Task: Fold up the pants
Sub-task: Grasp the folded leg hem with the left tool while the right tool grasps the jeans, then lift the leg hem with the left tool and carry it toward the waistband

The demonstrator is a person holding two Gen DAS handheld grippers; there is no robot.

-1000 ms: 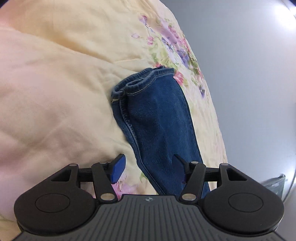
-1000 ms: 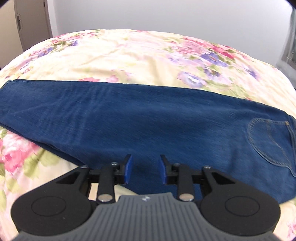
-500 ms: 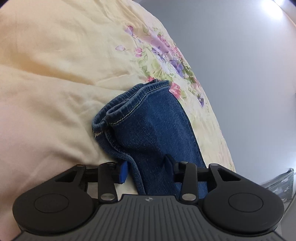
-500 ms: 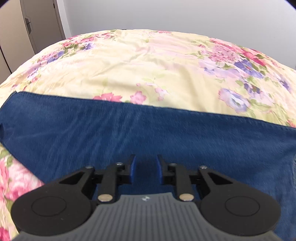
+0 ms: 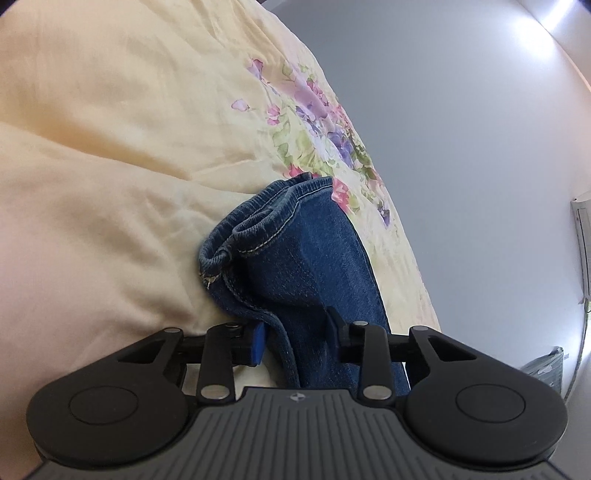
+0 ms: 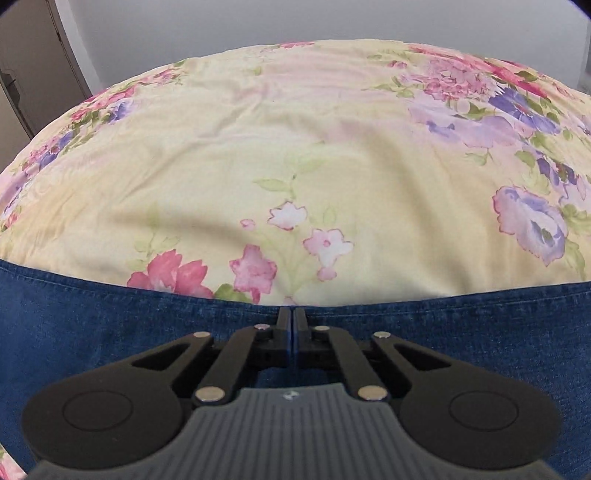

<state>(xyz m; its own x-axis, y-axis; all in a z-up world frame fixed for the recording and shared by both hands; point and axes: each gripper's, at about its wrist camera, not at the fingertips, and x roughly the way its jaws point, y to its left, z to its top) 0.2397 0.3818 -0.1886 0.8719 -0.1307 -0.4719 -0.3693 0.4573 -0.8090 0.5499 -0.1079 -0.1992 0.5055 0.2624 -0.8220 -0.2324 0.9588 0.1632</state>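
Blue denim pants [image 5: 314, 273] lie on a yellow flowered bedspread [image 5: 110, 166]. In the left wrist view the leg cuffs [image 5: 255, 229] bunch just ahead, and my left gripper [image 5: 295, 338] has its fingers on either side of the leg fabric, partly closed around it. In the right wrist view the pants [image 6: 110, 332] run as a flat band across the lower frame. My right gripper [image 6: 293, 326] sits over the far edge of the denim with its jaws pressed together; whether cloth is pinched between them is hidden.
The bedspread [image 6: 295, 166] fills most of the right wrist view, with a grey wall [image 6: 258, 22] behind and a door [image 6: 29, 66] at the upper left. A wall [image 5: 480, 147] stands beside the bed in the left wrist view.
My left gripper moved forward onto the pant leg and narrowed around it. My right gripper slid across the denim to its far edge and closed.
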